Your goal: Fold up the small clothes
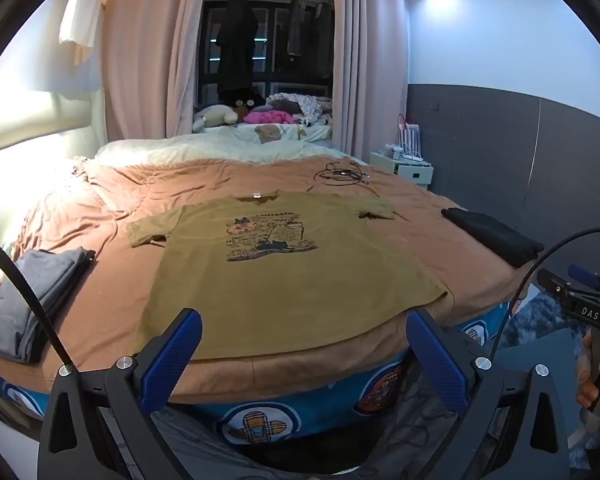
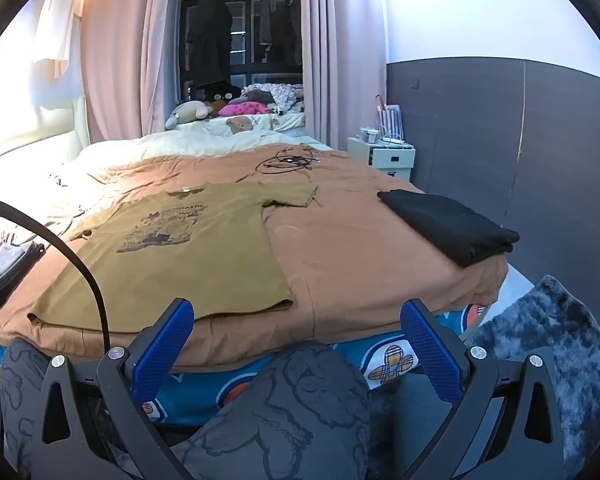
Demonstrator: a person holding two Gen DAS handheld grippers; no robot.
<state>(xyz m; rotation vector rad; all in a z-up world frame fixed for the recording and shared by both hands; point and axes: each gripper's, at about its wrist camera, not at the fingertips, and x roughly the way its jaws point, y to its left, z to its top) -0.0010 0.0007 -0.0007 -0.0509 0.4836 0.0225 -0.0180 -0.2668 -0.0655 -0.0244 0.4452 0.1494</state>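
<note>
The left gripper (image 1: 304,354), black-framed with blue ribbed pads, is held fully spread and empty, just short of the near hem of the mustard-yellow printed cotton T-shirt (image 1: 268,280). The right gripper (image 2: 296,350), likewise wide apart and empty, is poised off the shirt's near right corner, over bare bedding. The shirt is laid flat, print up, on the rust-brown bedspread (image 2: 360,248), its long axis running away from both grippers toward the collar. The left gripper is judged nearer the hem's middle; the right is better placed for the right edge.
</note>
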